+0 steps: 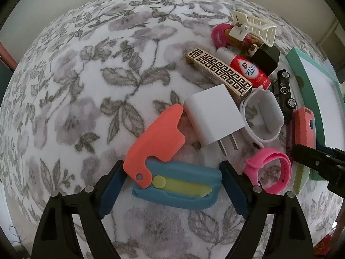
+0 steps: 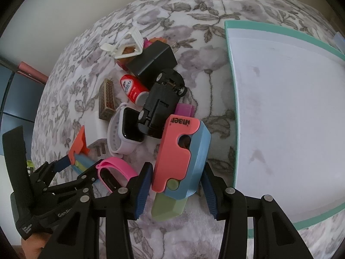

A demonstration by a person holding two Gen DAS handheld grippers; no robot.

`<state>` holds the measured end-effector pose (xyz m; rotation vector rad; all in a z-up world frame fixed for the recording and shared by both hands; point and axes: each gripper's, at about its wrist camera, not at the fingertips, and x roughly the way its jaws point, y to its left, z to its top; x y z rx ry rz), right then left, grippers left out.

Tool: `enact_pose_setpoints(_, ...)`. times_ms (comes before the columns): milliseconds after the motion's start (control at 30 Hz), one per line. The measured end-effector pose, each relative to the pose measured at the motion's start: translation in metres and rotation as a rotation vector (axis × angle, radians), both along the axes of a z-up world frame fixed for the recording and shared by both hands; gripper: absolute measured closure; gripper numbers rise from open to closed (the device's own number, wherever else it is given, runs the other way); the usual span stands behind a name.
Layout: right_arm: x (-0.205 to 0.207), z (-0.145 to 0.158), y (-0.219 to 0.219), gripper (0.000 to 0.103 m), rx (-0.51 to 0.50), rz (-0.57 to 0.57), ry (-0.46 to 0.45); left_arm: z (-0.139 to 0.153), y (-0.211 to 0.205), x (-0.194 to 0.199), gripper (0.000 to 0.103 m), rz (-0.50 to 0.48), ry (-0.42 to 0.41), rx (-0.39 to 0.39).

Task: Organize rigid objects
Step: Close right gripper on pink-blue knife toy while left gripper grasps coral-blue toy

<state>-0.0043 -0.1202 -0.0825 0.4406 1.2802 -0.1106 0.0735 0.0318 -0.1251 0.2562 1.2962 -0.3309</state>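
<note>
The left gripper (image 1: 171,185) points down at a floral blanket (image 1: 86,82), its jaws spread wide on either side of a toy folding knife (image 1: 172,172) with a coral blade cover and blue handle. The handle lies crosswise between the two pads; whether they touch its ends cannot be told.

The right gripper (image 2: 175,191) stands over a second folding knife toy (image 2: 179,157), coral and light blue with a pale green blade. It lies lengthwise between the jaws, which sit partly apart; the left pad is against its coral side and the right pad is just beside the blue edge.

Beyond both lies a heap: a white charger plug (image 1: 213,118), a white smartwatch (image 2: 125,129), a pink wristband (image 1: 269,170), a black toy car (image 2: 163,105), a red tube (image 1: 250,71), a patterned gold case (image 1: 220,71), a black cube (image 2: 153,61) and a cream hair claw (image 1: 252,27). A mint-rimmed white tray (image 2: 286,108) lies to the right of the heap.
</note>
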Motion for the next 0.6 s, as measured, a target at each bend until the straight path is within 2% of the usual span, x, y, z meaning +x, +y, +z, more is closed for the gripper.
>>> enact_pose_setpoints(233,-0.001,0.002,0.002,0.055,-0.02,0.012,-0.019,0.015,0.015,-0.009,0.031,0.034,0.013,-0.02)
enact_pose_setpoints(600,-0.004,0.013,-0.001,0.058,-0.014,0.023,-0.057,0.021,0.034,-0.013,0.031,0.108,0.036,-0.085)
